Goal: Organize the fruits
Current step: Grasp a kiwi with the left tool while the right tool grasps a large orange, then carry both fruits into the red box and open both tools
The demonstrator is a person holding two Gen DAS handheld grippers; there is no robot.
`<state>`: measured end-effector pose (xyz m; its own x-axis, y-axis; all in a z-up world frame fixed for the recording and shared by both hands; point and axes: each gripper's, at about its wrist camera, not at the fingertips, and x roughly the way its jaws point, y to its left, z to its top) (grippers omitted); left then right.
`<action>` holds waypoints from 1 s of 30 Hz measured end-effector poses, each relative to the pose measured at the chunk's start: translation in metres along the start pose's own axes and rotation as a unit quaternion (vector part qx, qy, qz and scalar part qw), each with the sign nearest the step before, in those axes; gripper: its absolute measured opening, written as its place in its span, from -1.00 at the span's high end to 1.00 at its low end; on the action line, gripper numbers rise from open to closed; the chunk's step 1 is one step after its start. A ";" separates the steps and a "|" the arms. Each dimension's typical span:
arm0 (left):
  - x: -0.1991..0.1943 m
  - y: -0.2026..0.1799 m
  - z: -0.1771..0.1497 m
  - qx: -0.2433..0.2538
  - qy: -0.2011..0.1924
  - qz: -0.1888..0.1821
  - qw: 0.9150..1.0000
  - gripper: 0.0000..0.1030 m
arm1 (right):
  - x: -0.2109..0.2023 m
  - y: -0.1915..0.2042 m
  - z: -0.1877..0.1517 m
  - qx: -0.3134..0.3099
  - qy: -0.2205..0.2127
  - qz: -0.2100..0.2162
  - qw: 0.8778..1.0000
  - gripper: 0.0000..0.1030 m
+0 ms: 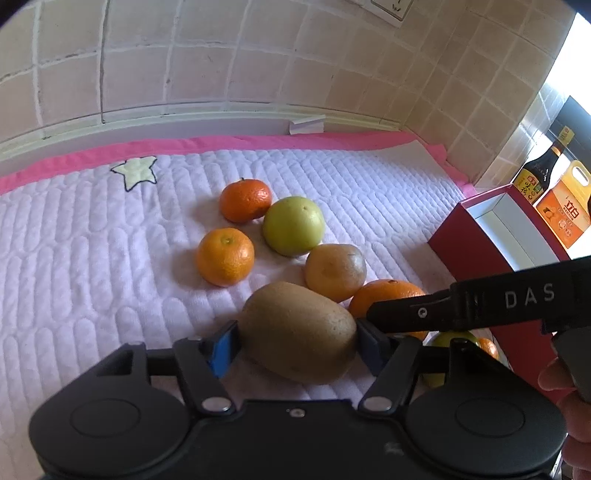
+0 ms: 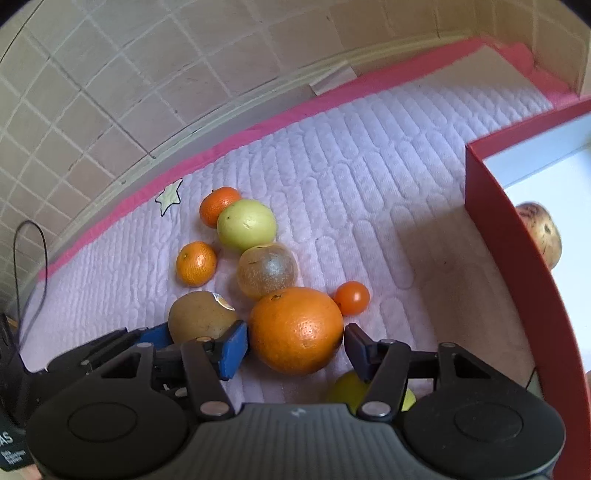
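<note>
Soy sauce bottle (image 1: 540, 173) beside orange detergent jug (image 1: 567, 210); wall socket (image 1: 391, 9).

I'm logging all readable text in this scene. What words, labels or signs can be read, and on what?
"DAS": on the right gripper, white letters on its black body.
"AS": the same mark cut off, on the left gripper.
Dark bottle: label too small to read.
Orange jug: large characters, blurred.
Kiwi: sticker unreadable.

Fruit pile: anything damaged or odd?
One stands out: the round fruit between the green apple and the big orange has a dull grey-white patch on its skin, possibly mould or bruising. The rest look sound.
</note>
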<state>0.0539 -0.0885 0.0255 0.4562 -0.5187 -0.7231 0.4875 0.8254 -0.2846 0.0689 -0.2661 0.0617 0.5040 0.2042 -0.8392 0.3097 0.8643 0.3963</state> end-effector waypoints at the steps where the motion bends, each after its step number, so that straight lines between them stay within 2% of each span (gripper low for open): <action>1: 0.000 0.000 0.000 0.002 -0.002 -0.001 1.000 -0.56 | 0.000 -0.002 0.001 0.004 0.001 0.003 1.000 -0.17; 7: -0.008 -0.009 -0.003 0.029 -0.019 0.008 0.999 -0.53 | -0.009 -0.003 -0.002 0.013 -0.013 0.014 1.000 -0.11; 11: -0.030 -0.019 0.000 0.040 -0.041 0.011 0.998 -0.53 | -0.038 0.004 -0.001 0.001 -0.053 0.016 0.998 -0.11; 15: -0.062 -0.036 0.015 0.059 -0.083 0.015 0.995 -0.53 | -0.082 0.009 0.005 -0.010 -0.109 0.015 0.994 -0.11; 18: -0.088 -0.053 0.033 0.087 -0.120 0.015 0.989 -0.53 | -0.121 0.012 0.010 -0.028 -0.162 -0.004 0.986 -0.11; 24: -0.136 -0.100 0.083 0.147 -0.187 -0.023 0.971 -0.53 | -0.205 0.005 0.018 -0.040 -0.255 -0.041 0.965 -0.11; 27: -0.142 -0.128 0.101 0.169 -0.202 -0.038 0.964 -0.53 | -0.238 -0.006 0.016 -0.033 -0.291 -0.064 0.954 -0.11; 30: -0.135 -0.160 0.116 0.194 -0.207 -0.046 0.958 -0.53 | -0.259 -0.023 0.014 -0.023 -0.306 -0.096 0.947 -0.12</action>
<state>0.0002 -0.1763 0.2419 0.6146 -0.6961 -0.3712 0.7436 0.6682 -0.0218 -0.0572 -0.3448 0.2749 0.8189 -0.2515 -0.5159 0.4147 0.8807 0.2289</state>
